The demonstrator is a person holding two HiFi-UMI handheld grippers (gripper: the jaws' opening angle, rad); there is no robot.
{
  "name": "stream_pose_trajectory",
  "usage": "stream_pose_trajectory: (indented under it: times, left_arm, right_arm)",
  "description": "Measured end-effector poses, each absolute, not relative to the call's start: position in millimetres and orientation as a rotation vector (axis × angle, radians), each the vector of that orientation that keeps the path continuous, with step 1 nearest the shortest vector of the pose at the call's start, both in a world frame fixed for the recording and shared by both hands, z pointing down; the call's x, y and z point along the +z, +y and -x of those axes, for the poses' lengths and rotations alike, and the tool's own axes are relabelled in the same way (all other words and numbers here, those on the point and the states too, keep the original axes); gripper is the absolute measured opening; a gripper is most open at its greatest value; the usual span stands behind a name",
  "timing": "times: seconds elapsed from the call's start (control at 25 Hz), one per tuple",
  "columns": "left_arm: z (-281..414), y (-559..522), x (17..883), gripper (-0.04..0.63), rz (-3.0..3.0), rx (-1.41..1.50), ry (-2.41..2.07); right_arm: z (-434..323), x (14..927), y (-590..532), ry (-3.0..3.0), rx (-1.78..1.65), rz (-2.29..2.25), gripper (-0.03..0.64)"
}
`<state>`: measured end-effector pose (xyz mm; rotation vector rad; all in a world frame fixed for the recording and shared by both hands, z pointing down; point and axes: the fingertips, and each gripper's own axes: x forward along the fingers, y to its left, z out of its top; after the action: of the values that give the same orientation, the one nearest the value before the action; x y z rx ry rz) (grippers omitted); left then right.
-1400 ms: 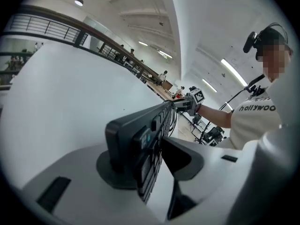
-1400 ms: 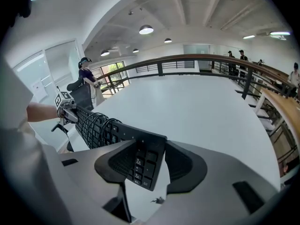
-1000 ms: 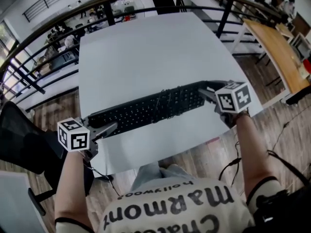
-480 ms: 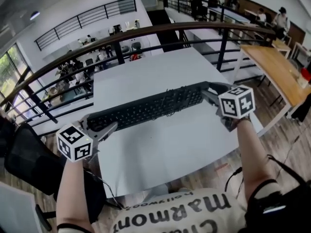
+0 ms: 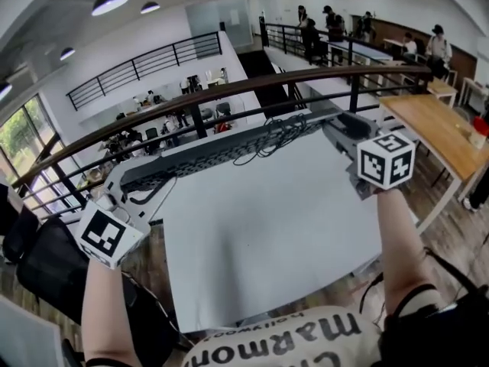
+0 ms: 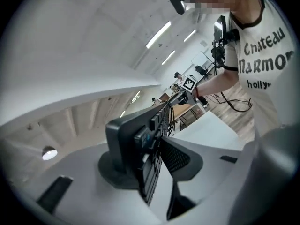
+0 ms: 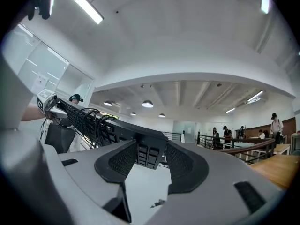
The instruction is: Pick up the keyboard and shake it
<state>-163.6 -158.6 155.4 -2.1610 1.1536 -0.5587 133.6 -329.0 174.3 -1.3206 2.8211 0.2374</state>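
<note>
The black keyboard point(image 5: 229, 150) hangs in the air above the white table point(image 5: 267, 220), turned nearly edge-on, with its cable point(image 5: 275, 136) looped over it. My left gripper point(image 5: 126, 186) is shut on its left end, and its jaws have just been closing tighter on that end. In the left gripper view the keyboard point(image 6: 140, 139) is pinched between the pads point(image 6: 180, 158). My right gripper point(image 5: 336, 121) is shut on the right end. In the right gripper view the keyboard's end point(image 7: 150, 153) sits between both pads point(image 7: 122, 161).
A dark railing point(image 5: 229, 90) runs just beyond the table's far edge, with an open lower floor behind it. A wooden table point(image 5: 435, 128) stands to the right and a black chair point(image 5: 38, 258) to the left. Several people stand far back.
Both grippers have lifted the keyboard from the table high into the air. It has tipped from lying flat to nearly edge-on.
</note>
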Motion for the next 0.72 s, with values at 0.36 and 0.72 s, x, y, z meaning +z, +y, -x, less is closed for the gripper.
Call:
stream_pose_trajectory:
  times: [0.36, 0.72]
  left_arm:
    - [163, -122, 125, 0.14, 1.895, -0.537, 1.06]
    - [157, -98, 113, 0.14, 1.757, -0.598, 1.012]
  right_arm:
    - [-131, 139, -296, 2.686, 0.388, 1.291, 0.209]
    - [-132, 128, -280, 2.644, 0.38, 1.283, 0.209]
